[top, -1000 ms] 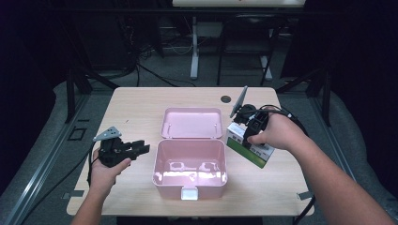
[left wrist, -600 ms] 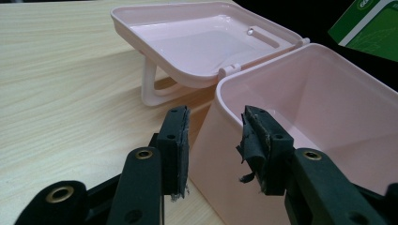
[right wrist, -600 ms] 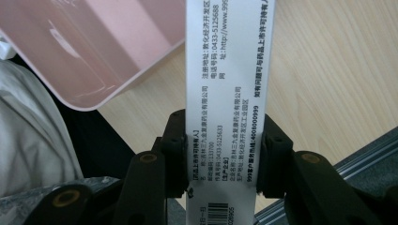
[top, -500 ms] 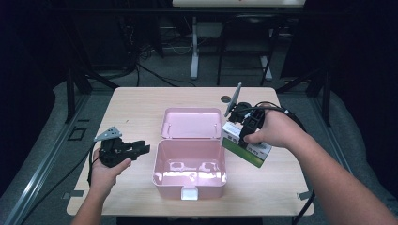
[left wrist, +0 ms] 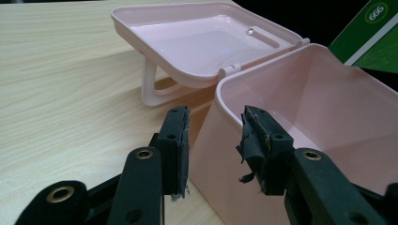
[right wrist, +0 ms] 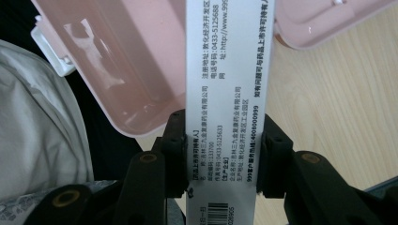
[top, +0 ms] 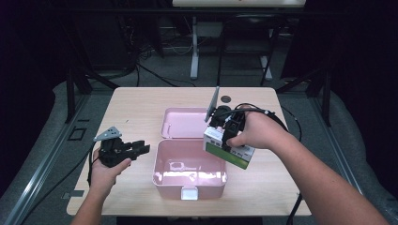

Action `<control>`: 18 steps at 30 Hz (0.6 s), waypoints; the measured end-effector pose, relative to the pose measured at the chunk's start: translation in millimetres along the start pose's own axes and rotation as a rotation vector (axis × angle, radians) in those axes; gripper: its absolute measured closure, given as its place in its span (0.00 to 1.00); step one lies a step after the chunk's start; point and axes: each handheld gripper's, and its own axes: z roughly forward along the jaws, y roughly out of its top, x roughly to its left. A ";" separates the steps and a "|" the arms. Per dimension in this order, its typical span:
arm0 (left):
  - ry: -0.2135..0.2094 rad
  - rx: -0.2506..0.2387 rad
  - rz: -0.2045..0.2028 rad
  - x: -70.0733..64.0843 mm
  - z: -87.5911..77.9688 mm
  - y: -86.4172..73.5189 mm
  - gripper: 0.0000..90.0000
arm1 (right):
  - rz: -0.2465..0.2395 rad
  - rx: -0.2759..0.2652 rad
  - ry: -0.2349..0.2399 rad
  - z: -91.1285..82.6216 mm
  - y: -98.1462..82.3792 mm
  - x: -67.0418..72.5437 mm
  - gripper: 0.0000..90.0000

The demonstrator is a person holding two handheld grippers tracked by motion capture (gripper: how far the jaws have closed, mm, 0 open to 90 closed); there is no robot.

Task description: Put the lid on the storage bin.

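A pale wooden surface [top: 136,108] with rounded corners stands in a dim room, lit from above so that it is the brightest area. A small dark round grommet [top: 226,99] sits near its far edge, right of centre. The floor [top: 169,75] around it is grey, and black cables [top: 155,75] trail across it beyond the far edge. A white table leg [top: 194,51] rises farther back, under a light tabletop [top: 234,2] at the top. Dark metal stand legs [top: 77,79] flank both sides. The back of the room is black.

Green-and-white carton over the open pink box
Right gripper [top: 224,133] grips the carton [top: 228,149] above the box [top: 190,176] rim; left gripper [top: 141,149] rests beside it, jaws apart
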 end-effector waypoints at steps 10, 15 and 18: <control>-0.001 -0.006 0.002 -0.3 1.3 -0.3 0.68 | -0.074 -0.009 0.015 3.0 21.9 20.6 0.69; -0.002 -0.007 0.002 -0.6 0.8 -0.1 0.68 | -0.101 -0.015 0.015 2.3 30.5 29.2 0.69; -0.002 -0.007 0.002 -0.7 0.8 -0.1 0.68 | -0.118 -0.016 0.019 3.0 34.4 33.2 0.69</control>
